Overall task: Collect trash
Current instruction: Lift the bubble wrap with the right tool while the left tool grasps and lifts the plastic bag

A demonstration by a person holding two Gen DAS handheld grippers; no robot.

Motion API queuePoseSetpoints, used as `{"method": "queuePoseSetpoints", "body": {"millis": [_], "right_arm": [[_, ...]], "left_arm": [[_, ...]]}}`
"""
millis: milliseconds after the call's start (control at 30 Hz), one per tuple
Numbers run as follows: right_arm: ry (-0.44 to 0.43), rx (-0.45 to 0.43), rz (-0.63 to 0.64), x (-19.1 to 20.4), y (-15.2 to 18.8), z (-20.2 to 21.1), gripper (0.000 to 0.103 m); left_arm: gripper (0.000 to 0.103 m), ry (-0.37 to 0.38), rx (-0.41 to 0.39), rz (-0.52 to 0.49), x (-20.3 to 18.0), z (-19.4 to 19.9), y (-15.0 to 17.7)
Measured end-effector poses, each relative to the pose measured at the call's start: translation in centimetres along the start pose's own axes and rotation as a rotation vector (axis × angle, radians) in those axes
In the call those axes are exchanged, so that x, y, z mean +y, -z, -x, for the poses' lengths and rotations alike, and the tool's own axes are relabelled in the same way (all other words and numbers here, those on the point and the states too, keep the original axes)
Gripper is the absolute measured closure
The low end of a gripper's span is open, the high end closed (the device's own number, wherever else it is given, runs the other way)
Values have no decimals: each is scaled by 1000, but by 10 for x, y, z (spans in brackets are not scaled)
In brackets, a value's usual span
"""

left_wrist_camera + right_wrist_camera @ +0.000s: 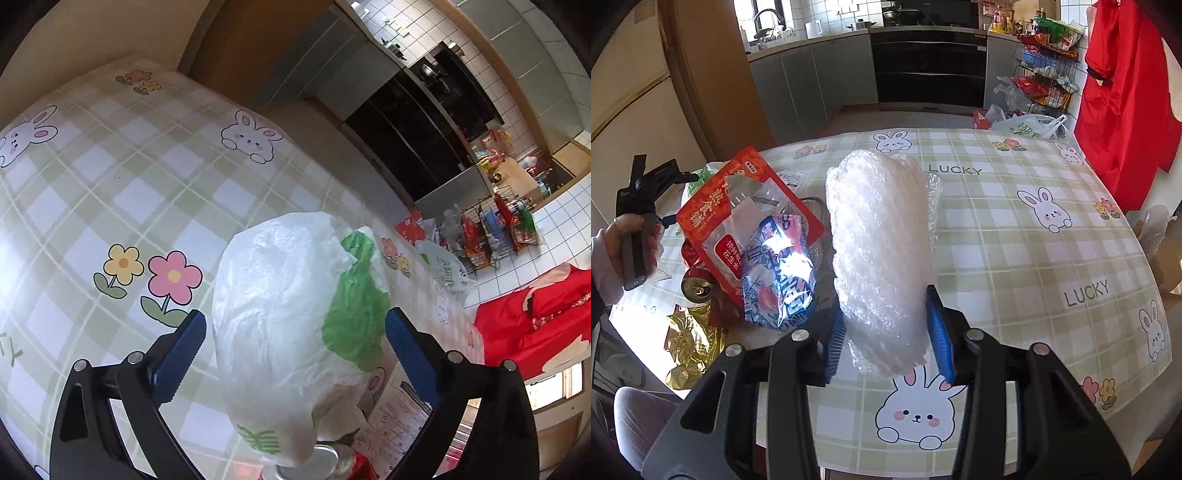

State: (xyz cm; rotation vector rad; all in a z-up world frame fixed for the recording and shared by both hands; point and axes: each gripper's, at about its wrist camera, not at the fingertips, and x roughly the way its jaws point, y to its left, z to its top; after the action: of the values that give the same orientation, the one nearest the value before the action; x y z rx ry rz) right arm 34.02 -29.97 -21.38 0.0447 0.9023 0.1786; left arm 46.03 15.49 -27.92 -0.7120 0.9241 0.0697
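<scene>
A crumpled white and green plastic bag [295, 314] lies on the table between the wide-apart blue pads of my left gripper [295, 315]. A gap shows on each side, so the pads do not press on it. Below the bag the top of a can [325, 458] shows. My right gripper [884, 306] is shut on a roll of bubble wrap [882, 240], which sticks out forward over the table. To its left lies a heap of trash: a red snack packet [738, 206], a blue and white wrapper [783, 280], a red can [698, 288] and gold foil [690, 343].
The table [1015, 236] wears a green checked cloth with rabbits. A hand [609, 243] holds the other gripper's handle at the far left. A red cloth [1123, 110] hangs at the right. Beyond the table are a wire rack [1045, 74] of packets and kitchen cabinets [812, 74].
</scene>
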Motion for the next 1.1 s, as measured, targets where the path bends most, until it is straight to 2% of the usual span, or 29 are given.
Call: {"method": "queuePoseSetpoints", "body": {"millis": [67, 100, 133, 167, 233, 433, 600, 733, 933, 1100], "right_arm": [[4, 4, -2, -2, -1, -1, 60], [4, 5, 0, -2, -2, -1, 60], [2, 5, -1, -2, -3, -1, 60], [-1, 4, -1, -1, -4, -1, 60], [-9, -2, 3, 2, -6, 0, 60], [-44, -40, 26, 18, -10, 13, 60], [-89, -88, 42, 32, -11, 35, 60], [-128, -130, 64, 48, -8, 57, 60], [-183, -187, 92, 69, 0, 93, 60], [-245, -205, 119, 87, 12, 118, 60]], "left_arm": [[12, -33, 26, 1, 3, -9, 2], [34, -27, 41, 6, 5, -12, 3], [61, 4, 59, 28, 8, -13, 3], [66, 22, 63, 54, 9, -10, 1], [82, 32, 28, 76, 13, 3, -3], [85, 51, -165, 16, 2, 79, -29], [85, 29, -288, -157, -24, 165, -26], [85, 36, -347, -255, -38, 233, 8], [85, 111, -375, -415, -49, 317, 99], [85, 185, -352, -427, -33, 353, 168]]}}
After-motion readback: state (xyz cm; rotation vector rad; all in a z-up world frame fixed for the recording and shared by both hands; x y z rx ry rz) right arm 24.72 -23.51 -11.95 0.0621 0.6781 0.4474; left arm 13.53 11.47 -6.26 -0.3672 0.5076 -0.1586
